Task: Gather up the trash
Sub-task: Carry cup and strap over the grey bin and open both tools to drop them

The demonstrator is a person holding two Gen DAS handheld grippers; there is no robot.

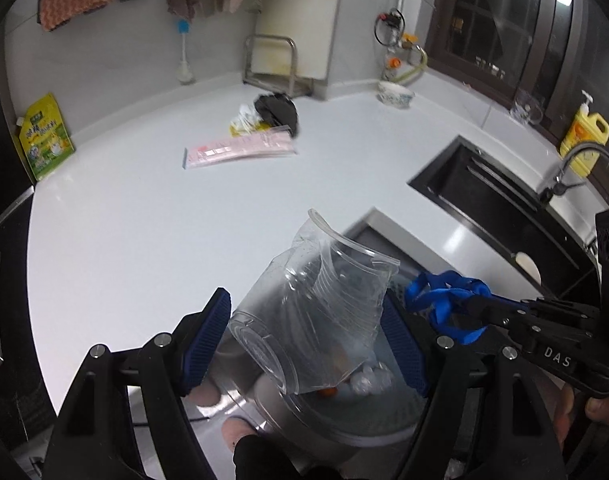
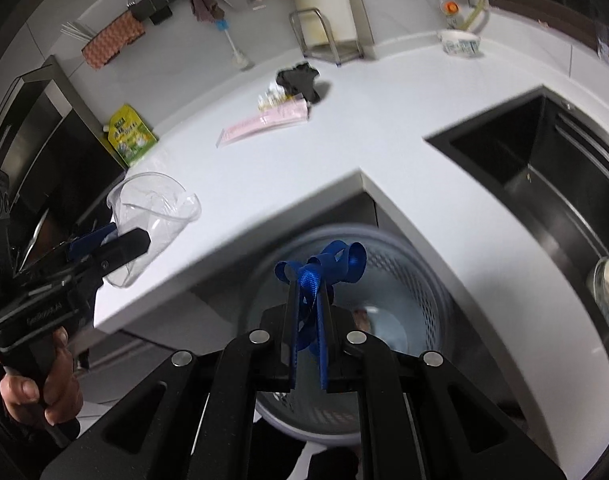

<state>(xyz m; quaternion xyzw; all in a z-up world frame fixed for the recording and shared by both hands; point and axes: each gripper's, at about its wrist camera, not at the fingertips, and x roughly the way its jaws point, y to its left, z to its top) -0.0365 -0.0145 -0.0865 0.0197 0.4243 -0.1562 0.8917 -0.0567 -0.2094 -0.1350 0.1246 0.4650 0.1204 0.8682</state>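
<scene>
The left gripper (image 1: pixel 304 340) pinches a clear plastic cup (image 1: pixel 312 304) between its spread blue pads, above the mesh bin (image 2: pixel 420 280). The right gripper (image 2: pixel 308 320), fingers pressed together, clamps a blue ribbon (image 2: pixel 320 272) over the same bin. Farther off, a pink wrapper (image 1: pixel 240 150) lies on the white counter (image 1: pixel 144 220).

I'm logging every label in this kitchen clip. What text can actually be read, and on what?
"DAS": white letters on the right tool's black body, left wrist view.
Faint lettering on the left tool's body: too blurred to read.
Green-yellow pouch: print too small to read.
Yellow pump bottle: label unreadable.
Pink packet: print blurred.
</scene>
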